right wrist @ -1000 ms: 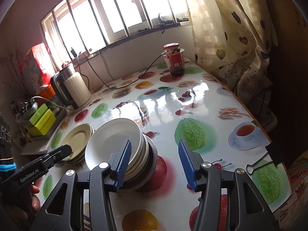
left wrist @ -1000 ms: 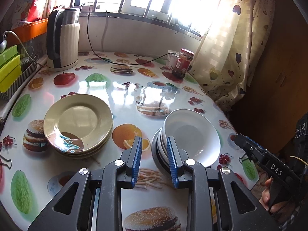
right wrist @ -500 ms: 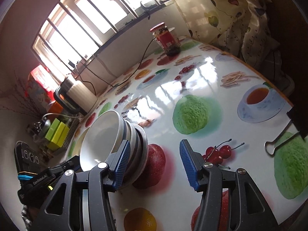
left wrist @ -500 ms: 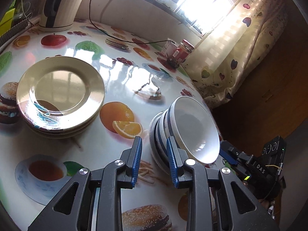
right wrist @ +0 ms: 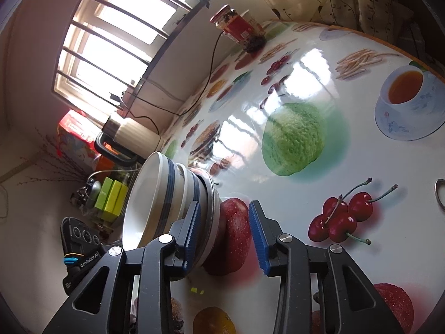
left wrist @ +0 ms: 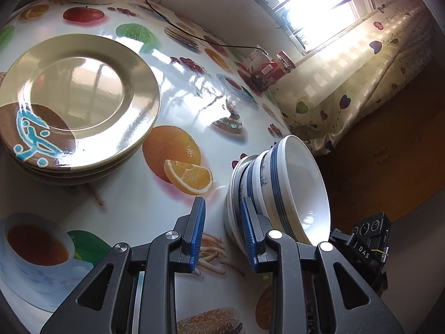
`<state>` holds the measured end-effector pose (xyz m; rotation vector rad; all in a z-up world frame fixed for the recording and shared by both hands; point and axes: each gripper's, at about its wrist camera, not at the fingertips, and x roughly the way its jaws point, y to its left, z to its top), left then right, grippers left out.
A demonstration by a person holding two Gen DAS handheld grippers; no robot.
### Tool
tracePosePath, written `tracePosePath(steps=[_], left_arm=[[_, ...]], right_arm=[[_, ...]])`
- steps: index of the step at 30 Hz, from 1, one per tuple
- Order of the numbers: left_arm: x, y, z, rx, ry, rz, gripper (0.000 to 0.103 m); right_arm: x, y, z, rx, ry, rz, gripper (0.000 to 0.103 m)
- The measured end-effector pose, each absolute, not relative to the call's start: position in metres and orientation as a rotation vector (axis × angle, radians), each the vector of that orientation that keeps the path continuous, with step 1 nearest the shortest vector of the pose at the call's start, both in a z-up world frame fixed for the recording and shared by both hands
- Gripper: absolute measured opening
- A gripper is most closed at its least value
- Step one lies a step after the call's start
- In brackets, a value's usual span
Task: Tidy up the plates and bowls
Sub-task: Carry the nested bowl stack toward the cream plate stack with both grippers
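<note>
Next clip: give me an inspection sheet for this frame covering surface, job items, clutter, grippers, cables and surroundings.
Surface: glossy table printed with fruit and food pictures.
Job items: plate stack on the left; bowls nested on a plate.
Clutter: kettle, red-labelled jar, binder clip at the right edge.
Grippers: left gripper open, jaws beside the bowls; right gripper open on their other side; neither grips anything.
Cables: black cord trails across the table's far side.
Surroundings: barred window, heart-print curtain.
</note>
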<state>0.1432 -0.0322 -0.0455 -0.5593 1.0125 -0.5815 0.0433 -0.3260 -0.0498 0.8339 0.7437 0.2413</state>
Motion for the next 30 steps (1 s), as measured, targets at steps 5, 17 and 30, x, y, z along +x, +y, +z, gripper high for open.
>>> tracePosePath(steps=[5, 17, 30], left_arm=[[0.147, -0.029, -0.049, -0.594, 1.015, -0.597, 0.027], [0.148, -0.027, -0.052, -0.637, 1.014, -0.601, 0.023], [0.147, -0.026, -0.053, -0.707, 0.994, -0.629, 0.004]], right_arm=[[0.047, -0.327, -0.057, 0.865, 0.749, 0.267, 0.028], [0.048, -0.329, -0.063, 0.937, 0.737, 0.299, 0.021], [0.049, -0.331, -0.065, 0.974, 0.738, 0.326, 0.018]])
